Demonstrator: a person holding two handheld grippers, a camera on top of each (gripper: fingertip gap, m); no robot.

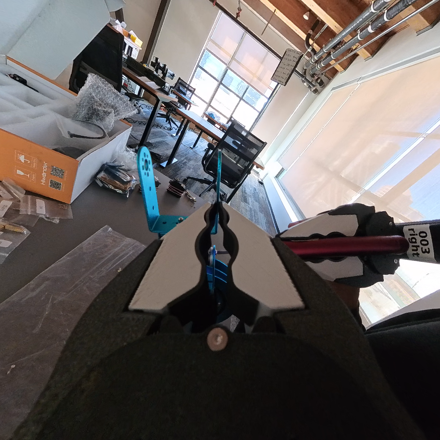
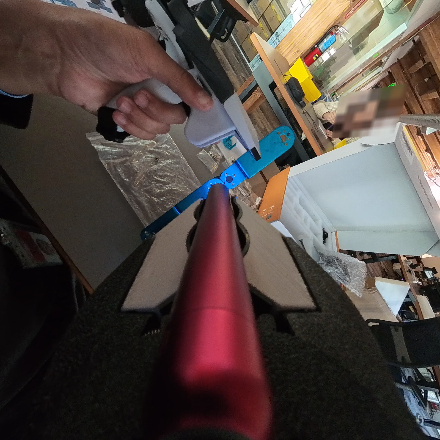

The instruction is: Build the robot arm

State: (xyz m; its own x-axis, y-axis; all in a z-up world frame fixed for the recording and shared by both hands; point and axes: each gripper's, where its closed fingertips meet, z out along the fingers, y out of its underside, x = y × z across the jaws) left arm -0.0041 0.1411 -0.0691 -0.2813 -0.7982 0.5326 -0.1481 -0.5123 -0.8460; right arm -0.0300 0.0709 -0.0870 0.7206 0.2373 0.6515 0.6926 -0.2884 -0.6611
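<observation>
Two hand-held grippers were engaged on one assembly. The left hand-held gripper (image 1: pixel 217 207) was clamped on a thin plate of the blue bracket assembly (image 1: pixel 152 190), held above the bench (image 1: pixel 100 214). The right hand-held gripper (image 2: pixel 220 202) was clamped on a red screwdriver handle (image 2: pixel 214 285), its tip against a joint of the blue brackets. Judging by the loose hardware bags (image 1: pixel 35 207) and the open orange box (image 1: pixel 45 171), assembly appeared partial, with fastening under way. The right wrist view alone showed the tool contact and the person's hand (image 2: pixel 100 71); the left wrist view alone showed the bracket's upright arm and the bubble wrap (image 1: pixel 100 100).
</observation>
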